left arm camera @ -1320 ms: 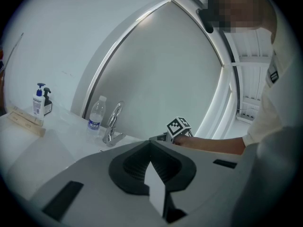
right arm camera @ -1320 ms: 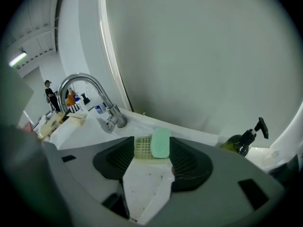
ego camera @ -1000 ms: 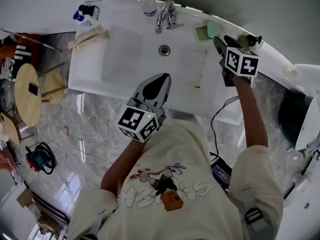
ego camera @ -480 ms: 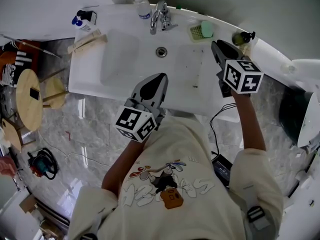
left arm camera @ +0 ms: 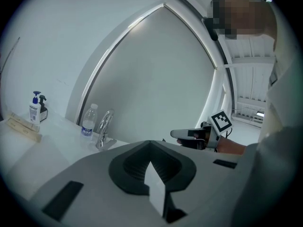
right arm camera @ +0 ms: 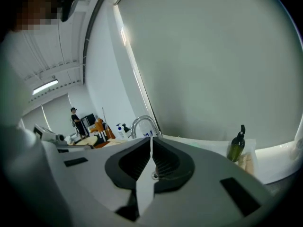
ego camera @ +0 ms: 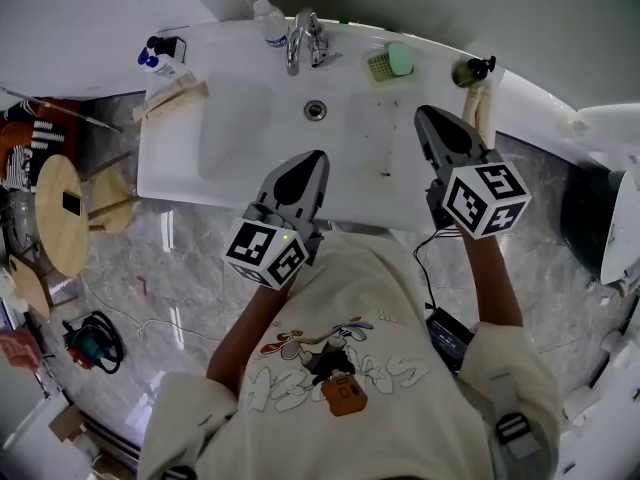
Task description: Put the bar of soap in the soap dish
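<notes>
Now your right gripper has its jaws pressed together; they have just been closing, and nothing sits between them. It hangs above the right part of the white sink, pointing away from you and tilted a little downward. Your left gripper is likewise closed tight on nothing. You hold it over the near rim of the sink, close to its middle and well apart from the right one.

The bar of soap, pale green, lies on the far ledge of the sink, resting on the right end of the yellow-green soap dish. How much of it sits inside the dish you cannot tell from above. It lies beyond your right gripper and slightly to its left, clear of the jaws.

Left of the dish stands the tap, with a clear water bottle just beside it on the left. The drain lies in the basin, nearer to you. Right of the dish, at the far right corner, stands a dark pump bottle. At the far left corner sit two spray bottles. Left of the sink, on the marble floor, stands a round wooden stool.
</notes>
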A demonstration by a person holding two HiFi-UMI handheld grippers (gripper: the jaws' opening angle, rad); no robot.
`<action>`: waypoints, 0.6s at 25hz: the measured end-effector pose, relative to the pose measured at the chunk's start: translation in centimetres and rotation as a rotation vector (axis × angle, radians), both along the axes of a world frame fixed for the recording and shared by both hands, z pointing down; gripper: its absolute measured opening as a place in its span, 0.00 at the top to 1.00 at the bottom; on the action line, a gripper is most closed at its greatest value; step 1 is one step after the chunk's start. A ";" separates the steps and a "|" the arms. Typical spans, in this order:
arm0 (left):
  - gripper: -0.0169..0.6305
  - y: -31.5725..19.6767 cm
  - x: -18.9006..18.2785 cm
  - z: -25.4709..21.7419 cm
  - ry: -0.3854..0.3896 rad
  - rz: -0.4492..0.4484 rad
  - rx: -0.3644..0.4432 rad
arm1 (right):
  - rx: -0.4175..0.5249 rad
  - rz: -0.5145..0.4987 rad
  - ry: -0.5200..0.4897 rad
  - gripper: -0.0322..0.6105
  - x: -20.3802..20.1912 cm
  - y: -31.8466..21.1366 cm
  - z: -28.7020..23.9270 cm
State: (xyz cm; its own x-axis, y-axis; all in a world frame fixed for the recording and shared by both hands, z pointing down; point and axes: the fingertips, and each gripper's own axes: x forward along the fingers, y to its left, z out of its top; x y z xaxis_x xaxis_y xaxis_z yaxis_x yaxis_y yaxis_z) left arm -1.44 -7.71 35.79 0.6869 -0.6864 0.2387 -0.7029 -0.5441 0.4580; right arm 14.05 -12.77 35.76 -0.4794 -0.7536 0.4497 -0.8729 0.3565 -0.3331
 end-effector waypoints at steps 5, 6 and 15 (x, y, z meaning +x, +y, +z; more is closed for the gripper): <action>0.96 0.4 0.3 -0.2 0.004 0.012 0.002 | 0.040 0.005 -0.094 0.92 -0.4 2.4 -2.4; 0.96 0.5 0.3 -0.3 0.007 0.012 0.004 | 0.057 0.004 -0.090 0.92 -0.5 2.8 -3.0; 0.96 1.5 0.5 -1.5 0.029 0.022 0.021 | 0.171 -0.015 -0.047 0.94 -0.9 5.4 -5.9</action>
State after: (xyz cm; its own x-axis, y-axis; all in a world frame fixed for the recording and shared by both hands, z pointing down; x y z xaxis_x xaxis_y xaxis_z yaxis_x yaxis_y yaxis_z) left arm -0.90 -6.23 34.27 0.7081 -0.6759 0.2041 -0.6774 -0.5688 0.4665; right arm 13.17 -7.39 29.83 -0.5089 -0.8096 0.2925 -0.8519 0.4247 -0.3064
